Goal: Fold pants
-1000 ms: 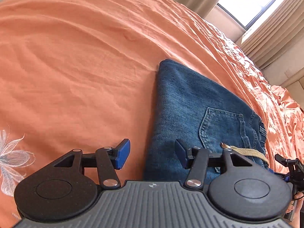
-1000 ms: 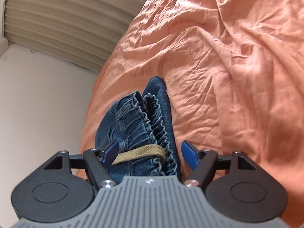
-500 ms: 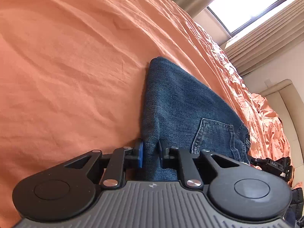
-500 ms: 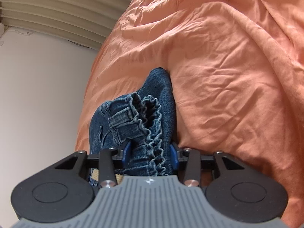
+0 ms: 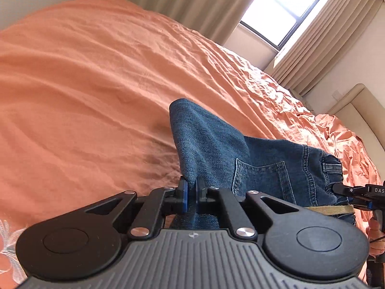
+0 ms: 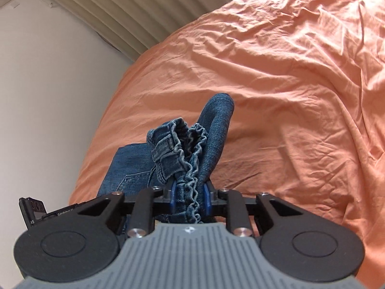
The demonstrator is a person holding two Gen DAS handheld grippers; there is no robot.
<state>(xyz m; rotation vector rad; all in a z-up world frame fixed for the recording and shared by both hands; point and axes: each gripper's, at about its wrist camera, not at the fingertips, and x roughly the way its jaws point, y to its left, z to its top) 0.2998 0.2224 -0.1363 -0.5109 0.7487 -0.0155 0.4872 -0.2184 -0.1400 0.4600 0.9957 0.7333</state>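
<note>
The pants (image 5: 211, 144) are lying on the bed (image 5: 96, 91), hanging between the left gripper (image 5: 191, 193) and the right gripper (image 6: 188, 198).

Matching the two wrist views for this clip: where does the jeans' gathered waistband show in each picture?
Left wrist view: waistband at the far right, by the belt loop, just above the right gripper tip.
Right wrist view: waistband at centre, bunched between the right gripper pads, whose jaws are closing.
Shared landmark: the jeans' back pocket, low left of the waistband in the right view.

right gripper (image 5: 361, 193) side: I read "DAS", cut off at frame edge;
left gripper (image 6: 48, 213) side: I read "GenRobot A…", partly legible
</note>
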